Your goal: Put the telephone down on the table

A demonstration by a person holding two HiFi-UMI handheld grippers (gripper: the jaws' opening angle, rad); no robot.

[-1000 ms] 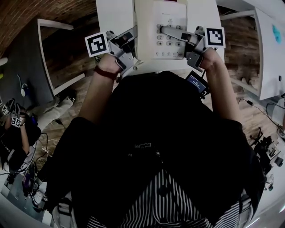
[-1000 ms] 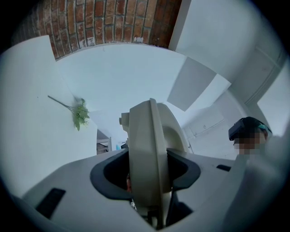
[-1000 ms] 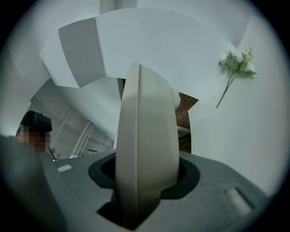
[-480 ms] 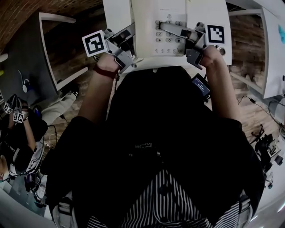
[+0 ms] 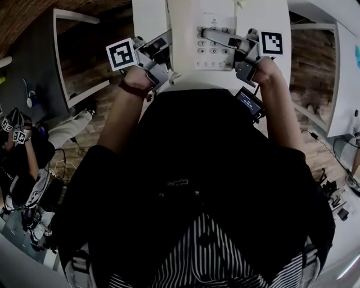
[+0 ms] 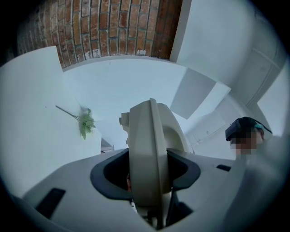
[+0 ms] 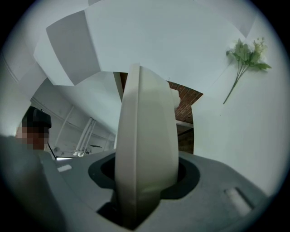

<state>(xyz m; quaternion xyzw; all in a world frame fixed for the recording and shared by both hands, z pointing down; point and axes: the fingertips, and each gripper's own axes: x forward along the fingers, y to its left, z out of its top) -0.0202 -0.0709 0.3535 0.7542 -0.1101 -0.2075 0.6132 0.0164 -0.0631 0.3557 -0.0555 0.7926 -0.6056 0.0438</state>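
Note:
A cream telephone (image 5: pixel 194 28) with a keypad is held between both grippers over the white table (image 5: pixel 149 17). My left gripper (image 5: pixel 166 49) is shut on its left edge. My right gripper (image 5: pixel 225 42) is shut on its right side, one finger lying across the keys. In the left gripper view the telephone (image 6: pixel 149 145) stands edge-on in the left gripper (image 6: pixel 148 181), with a gap to the table surface at the left. In the right gripper view the telephone (image 7: pixel 145 136) fills the right gripper (image 7: pixel 142 181) the same way.
A green plant sprig (image 6: pixel 84 121) (image 7: pixel 244 59) lies on the white table beyond the telephone. Another white table (image 5: pixel 340 67) stands to the right and a grey frame (image 5: pixel 67 56) to the left. A second person with marker cubes (image 5: pixel 16 135) sits at the far left.

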